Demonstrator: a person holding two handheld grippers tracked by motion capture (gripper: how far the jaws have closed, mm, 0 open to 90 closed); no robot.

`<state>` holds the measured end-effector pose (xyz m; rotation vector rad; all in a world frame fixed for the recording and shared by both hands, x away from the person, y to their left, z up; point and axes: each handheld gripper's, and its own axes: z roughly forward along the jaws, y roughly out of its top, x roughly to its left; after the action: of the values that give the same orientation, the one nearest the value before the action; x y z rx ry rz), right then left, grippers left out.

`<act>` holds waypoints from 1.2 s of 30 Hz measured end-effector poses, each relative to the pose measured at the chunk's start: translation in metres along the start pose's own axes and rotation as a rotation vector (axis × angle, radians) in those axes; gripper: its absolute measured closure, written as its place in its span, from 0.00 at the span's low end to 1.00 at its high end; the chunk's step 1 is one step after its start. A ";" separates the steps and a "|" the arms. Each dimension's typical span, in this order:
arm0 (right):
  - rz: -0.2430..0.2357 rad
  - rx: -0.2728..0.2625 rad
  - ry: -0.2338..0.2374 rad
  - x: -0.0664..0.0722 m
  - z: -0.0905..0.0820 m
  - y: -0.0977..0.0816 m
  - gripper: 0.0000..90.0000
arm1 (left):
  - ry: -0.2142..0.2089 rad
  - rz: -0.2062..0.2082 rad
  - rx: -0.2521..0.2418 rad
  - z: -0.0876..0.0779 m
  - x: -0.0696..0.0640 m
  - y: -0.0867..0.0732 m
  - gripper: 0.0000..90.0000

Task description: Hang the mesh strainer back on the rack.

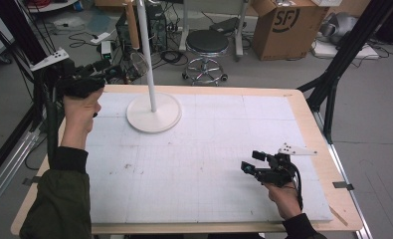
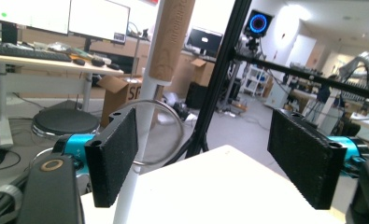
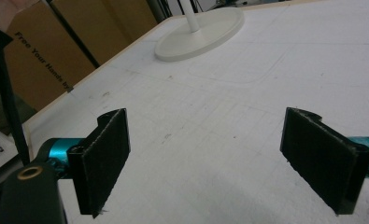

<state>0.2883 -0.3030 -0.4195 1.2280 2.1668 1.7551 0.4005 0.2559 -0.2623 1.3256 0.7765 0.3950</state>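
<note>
The tall white pole on its round white base (image 1: pixel 153 113) is cut off by the top edge of the high view; its upper end is out of frame. The light wooden cylinder hung on that pole (image 2: pixel 170 39) is cropped by the top edge of the left gripper view, and the lettering along it is too blurred to read. The thin wire ring below it (image 2: pixel 159 133) passes behind the left black pad, centre left, so part of its loop is hidden. In the high view, upper left, the left gripper (image 1: pixel 97 69) is dark against floor clutter; its jaws cannot be made out there.
</note>
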 end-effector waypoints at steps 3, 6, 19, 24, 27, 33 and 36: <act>0.002 -0.006 -0.009 0.000 -0.001 0.000 0.17 | 0.000 0.008 0.012 -0.003 -0.003 -0.005 0.28; 0.005 -0.010 -0.015 -0.001 -0.001 0.000 0.17 | -0.001 0.015 0.021 -0.007 -0.007 -0.011 0.28; -0.015 -0.010 -0.022 0.004 -0.001 -0.001 0.17 | -0.001 0.035 0.042 -0.034 -0.030 -0.040 0.27; -0.018 0.002 -0.029 0.006 0.001 -0.001 0.17 | -0.039 0.026 0.031 -0.048 -0.040 -0.057 0.26; -0.028 0.003 -0.024 0.009 0.003 -0.002 0.17 | -0.047 0.022 0.035 -0.058 -0.045 -0.071 0.26; -0.038 0.006 -0.021 0.013 0.007 -0.002 0.17 | -0.041 0.028 0.060 -0.068 -0.052 -0.085 0.26; -0.037 0.011 -0.018 0.015 0.007 -0.002 0.17 | -0.041 0.035 0.063 -0.071 -0.055 -0.089 0.26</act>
<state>0.2810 -0.2880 -0.4179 1.1930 2.1779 1.7137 0.2976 0.2497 -0.3352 1.4036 0.7377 0.3730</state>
